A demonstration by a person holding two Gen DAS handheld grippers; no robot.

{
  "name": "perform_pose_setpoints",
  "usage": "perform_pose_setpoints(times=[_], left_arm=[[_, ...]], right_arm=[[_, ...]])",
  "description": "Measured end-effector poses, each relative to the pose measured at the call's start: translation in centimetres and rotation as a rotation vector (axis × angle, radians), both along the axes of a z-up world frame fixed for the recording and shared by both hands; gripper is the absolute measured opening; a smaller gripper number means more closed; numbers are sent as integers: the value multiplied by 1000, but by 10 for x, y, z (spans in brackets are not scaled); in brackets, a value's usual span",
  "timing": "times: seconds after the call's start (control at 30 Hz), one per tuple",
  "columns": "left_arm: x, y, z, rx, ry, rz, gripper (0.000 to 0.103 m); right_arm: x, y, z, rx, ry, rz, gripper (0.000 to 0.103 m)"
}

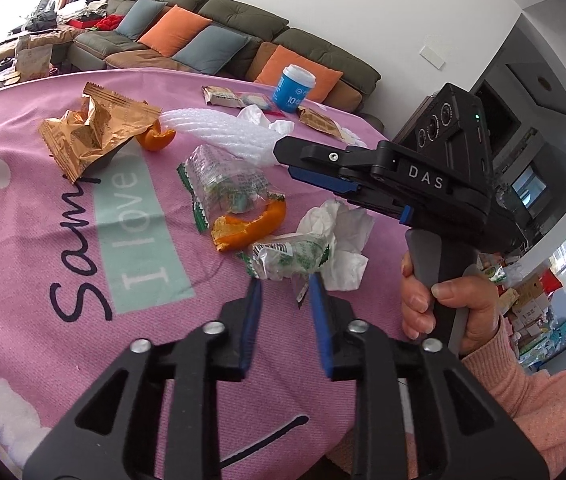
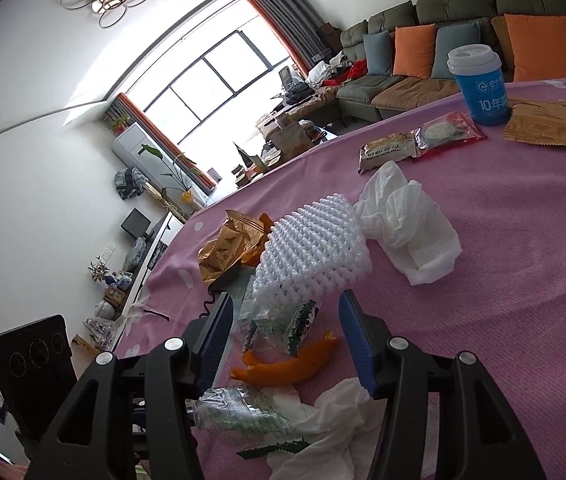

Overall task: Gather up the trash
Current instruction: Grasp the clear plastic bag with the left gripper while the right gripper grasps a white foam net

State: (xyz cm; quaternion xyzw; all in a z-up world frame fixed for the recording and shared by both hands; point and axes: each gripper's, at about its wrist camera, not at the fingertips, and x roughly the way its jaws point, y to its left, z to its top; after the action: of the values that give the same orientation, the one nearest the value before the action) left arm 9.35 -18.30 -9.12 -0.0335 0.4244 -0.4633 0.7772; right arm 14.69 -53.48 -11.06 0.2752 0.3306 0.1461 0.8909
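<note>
Just ahead of the open left tongs (image 1: 283, 284) lies a clear wrapper (image 1: 289, 258).

Peel (image 1: 249, 226) between two wrappers (image 1: 223, 182) (image 1: 289, 258)

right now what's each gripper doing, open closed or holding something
Left gripper: open, holding nothing, its tips just short of the clear green-printed wrapper.
Right gripper: open, holding nothing, above the orange peel.

Orange peel (image 1: 249, 228) lies mid-cloth; a clear green-printed wrapper (image 1: 289, 258) at its five o'clock, crumpled tissue (image 1: 343, 240) at three, gold wrapper (image 1: 91, 132) at ten.
</note>
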Motion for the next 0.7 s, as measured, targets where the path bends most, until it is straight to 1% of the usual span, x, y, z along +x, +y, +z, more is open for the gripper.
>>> perform_pose_setpoints(times=[0.03,0.07,0.23,0.27,0.3,0.33,0.4,0.47,0.57,0.67,0.7], left_arm=[[0,-1,0,4,-3,4,45],[0,-1,0,1,-4,3,49],[4,-13,-4,16,24,-11,49],[6,-15,-6,19,37,-13,46],[7,-16,-9,20,52,-16,38],[9,-17,-11,21,69,-18,34],[12,-16,-13,13,89,-16,30],[13,-13,-13,7,87,-13,29],[11,-10,-11,-3,80,-16,24],[9,-6,-7,-12,76,-19,19],[8,-6,-8,-16,75,-17,19]], right_arm=[[1,0,0,12,0,0,54],[3,0,-1,24,3,-1,56],[13,-2,-5,59,24,-24,57],[16,-3,-7,68,31,-28,57],[17,-4,-8,74,38,-33,57],[19,-4,-9,78,42,-40,56],[21,-3,-11,84,48,-44,47],[20,-2,-12,85,48,-45,28],[19,-2,-10,78,36,-44,15],[16,0,-5,64,14,-46,8],[14,0,-3,57,5,-45,7]])
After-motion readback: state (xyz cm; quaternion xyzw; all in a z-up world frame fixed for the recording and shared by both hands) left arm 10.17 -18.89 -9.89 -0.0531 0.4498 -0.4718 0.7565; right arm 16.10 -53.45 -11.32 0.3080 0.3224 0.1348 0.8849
